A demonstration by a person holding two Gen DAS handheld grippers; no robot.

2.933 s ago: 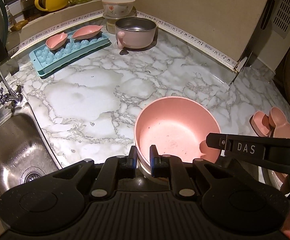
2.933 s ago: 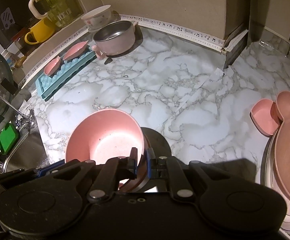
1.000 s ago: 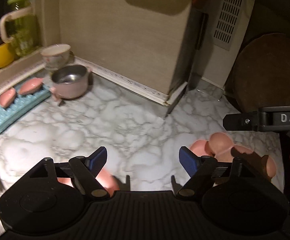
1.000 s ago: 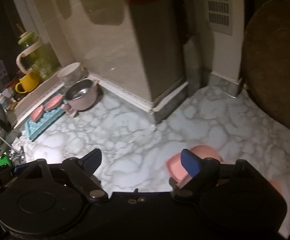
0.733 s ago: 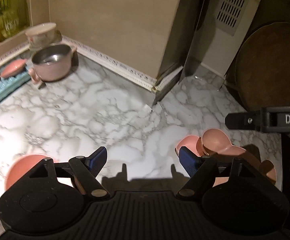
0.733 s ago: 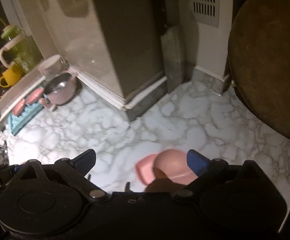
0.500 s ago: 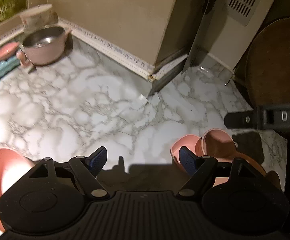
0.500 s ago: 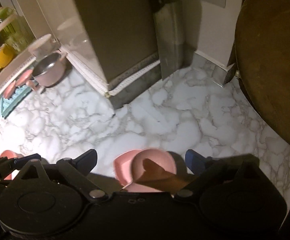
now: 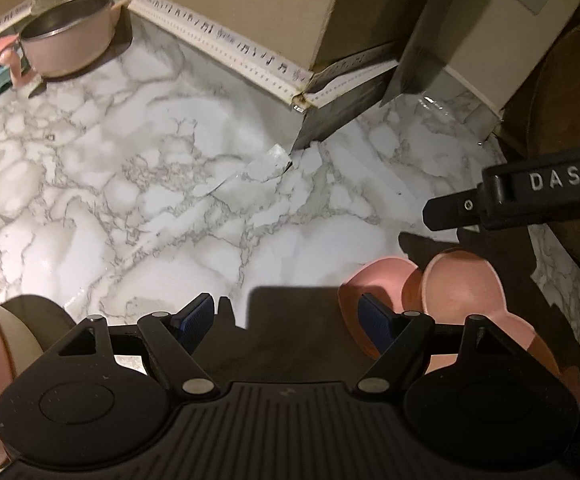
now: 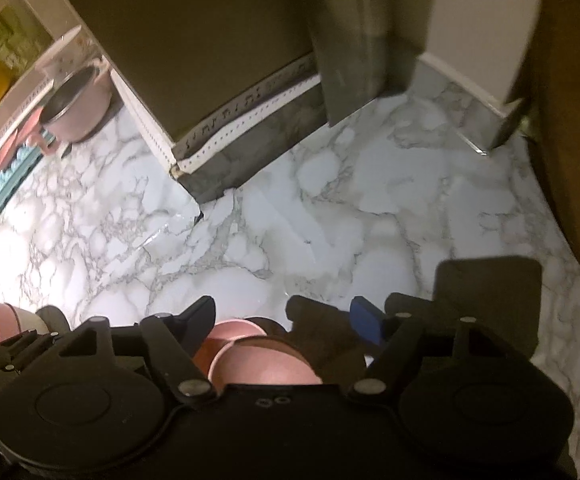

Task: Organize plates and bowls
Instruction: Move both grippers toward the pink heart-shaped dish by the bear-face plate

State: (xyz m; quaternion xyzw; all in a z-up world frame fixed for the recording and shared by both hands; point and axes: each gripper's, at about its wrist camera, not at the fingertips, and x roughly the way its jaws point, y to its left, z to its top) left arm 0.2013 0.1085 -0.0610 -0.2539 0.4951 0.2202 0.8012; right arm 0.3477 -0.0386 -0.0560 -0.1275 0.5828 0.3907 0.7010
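Hovering over marble counter [image 9: 194, 184]: my left gripper [image 9: 288, 314], jaws wide, nothing held; my right gripper [image 10: 282, 318], jaws closing, pink divided plate [image 10: 250, 354] between them, ungripped.

Both cameras ride on hand-held grippers and look steeply down onto the marble counter [image 9: 178, 184], each from close above it; the landmark is the notched wall corner [image 9: 301, 98], seen also in the right wrist view [image 10: 178, 168]; the left wrist view faces that corner from the near left, with the pink divided plate [image 9: 461, 292] at its lower right; the right wrist view sits further right, directly over that plate [image 10: 250, 356]; both share the corner, the counter before it and the pink pot [image 9: 68, 40] far left of it.
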